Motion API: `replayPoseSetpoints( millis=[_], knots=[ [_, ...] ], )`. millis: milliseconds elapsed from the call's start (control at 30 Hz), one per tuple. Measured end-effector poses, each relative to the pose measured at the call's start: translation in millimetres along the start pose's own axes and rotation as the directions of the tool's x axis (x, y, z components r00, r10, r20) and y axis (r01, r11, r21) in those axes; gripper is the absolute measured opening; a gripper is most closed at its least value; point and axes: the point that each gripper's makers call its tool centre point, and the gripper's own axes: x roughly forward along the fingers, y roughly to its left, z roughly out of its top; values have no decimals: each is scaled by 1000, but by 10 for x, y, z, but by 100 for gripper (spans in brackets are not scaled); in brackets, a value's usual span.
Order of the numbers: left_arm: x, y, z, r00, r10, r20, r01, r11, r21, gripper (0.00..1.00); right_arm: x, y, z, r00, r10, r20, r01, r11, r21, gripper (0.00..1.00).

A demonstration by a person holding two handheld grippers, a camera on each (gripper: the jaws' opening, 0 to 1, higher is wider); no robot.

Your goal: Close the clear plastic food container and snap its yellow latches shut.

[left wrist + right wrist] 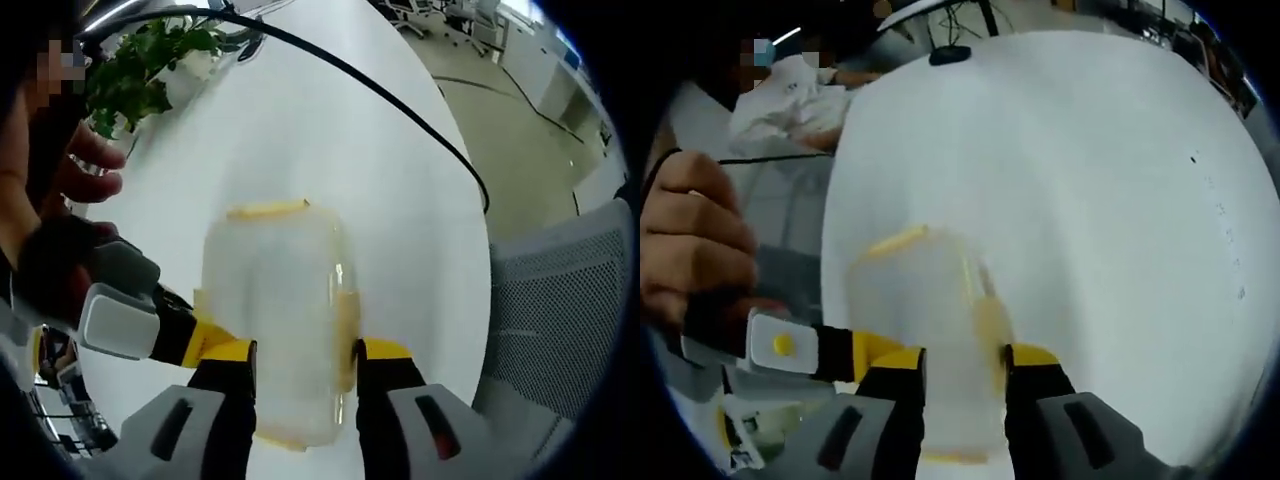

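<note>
The clear plastic food container (275, 300) stands on the white table (330, 130), lid on, and looks blurred. A yellow latch (268, 210) lies across its far end and another (347, 320) runs down its right side. My left gripper (305, 365) has its yellow-tipped jaws pressed on both sides of the container's near part. The right gripper's yellow finger (205, 345) comes in from the left and touches the container's left side. In the right gripper view the container (925, 310) sits between the jaws of my right gripper (965, 370), which squeeze it, with its far latch (898, 240) and side latch (990, 320) showing.
A potted green plant (150, 60) stands at the table's far left, and a black cable (400, 110) crosses the tabletop. A grey mesh chair (560, 310) is off the right edge. A person's hand (690, 240) holds the other gripper; a person in white (790, 90) sits beyond.
</note>
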Motion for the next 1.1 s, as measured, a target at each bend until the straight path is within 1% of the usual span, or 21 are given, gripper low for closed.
replayPoseSetpoints(
  millis=[200, 267, 333, 367, 400, 433, 467, 500, 633, 667, 700, 733, 833, 867, 1100],
  knots=[
    [9, -2, -2, 1000, 0, -8, -1, 1000, -9, 37, -4, 50, -2, 1000, 9, 11, -9, 1000, 6, 27],
    [11, -2, -1, 1000, 3, -12, -3, 1000, -7, 37, -4, 78, -4, 1000, 12, 10, -12, 1000, 21, 27],
    [17, -2, 0, 1000, 1, -12, -1, 1000, -3, 36, 13, 95, -1, 1000, 22, 2, -22, 1000, 16, 26],
    [15, -12, -2, 1000, -2, -14, 1, 1000, -12, 36, 11, 104, -13, 999, 34, -15, -34, 999, -18, 25],
    [14, -9, 5, 1000, 1, -12, -1, 1000, -7, 36, 9, 117, -10, 999, 30, -14, -30, 1000, 8, 25],
    [13, -10, 3, 1000, 1, -13, -1, 1000, -9, 36, 11, 154, -21, 999, 36, -20, -36, 999, -6, 25],
    [14, -8, 4, 1000, 4, -14, -4, 1000, -9, 36, 8, 156, -24, 999, 37, -24, -36, 999, 5, 25],
    [18, -10, 5, 1000, 12, -14, -12, 1000, -7, 35, 9, 154, -23, 999, 39, -27, -39, 999, -8, 26],
    [13, 1, 5, 1000, 21, -14, -21, 1000, -3, 35, 0, 204, -26, 999, 35, -31, -35, 999, -5, 26],
    [24, 19, 5, 999, 37, -18, -37, 999, 2, 34, 2, 216, -23, 999, 35, -30, -35, 999, -8, 26],
    [75, -45, 8, 999, 32, -29, -32, 999, -7, 34, -2, 227, -24, 999, 35, -33, -35, 999, -4, 26],
    [165, -38, -2, 999, 43, -32, -43, 999, 5, 34, -2, 238, -22, 999, 36, -37, -37, 999, -6, 26],
    [90, -18, -9, 999, 42, -34, -41, 999, 4, 34, -2, 251, -18, 998, 35, -47, -36, 999, -13, 26],
    [11, 28, -22, 999, 38, -28, -38, 999, 4, 34, -3, 246, -17, 998, 36, -47, -36, 999, -12, 26],
    [27, 10, -5, 999, 39, -25, -39, 999, 7, 36, -13, 224, -16, 999, 47, -16, -47, 999, -2, 26]
  ],
)
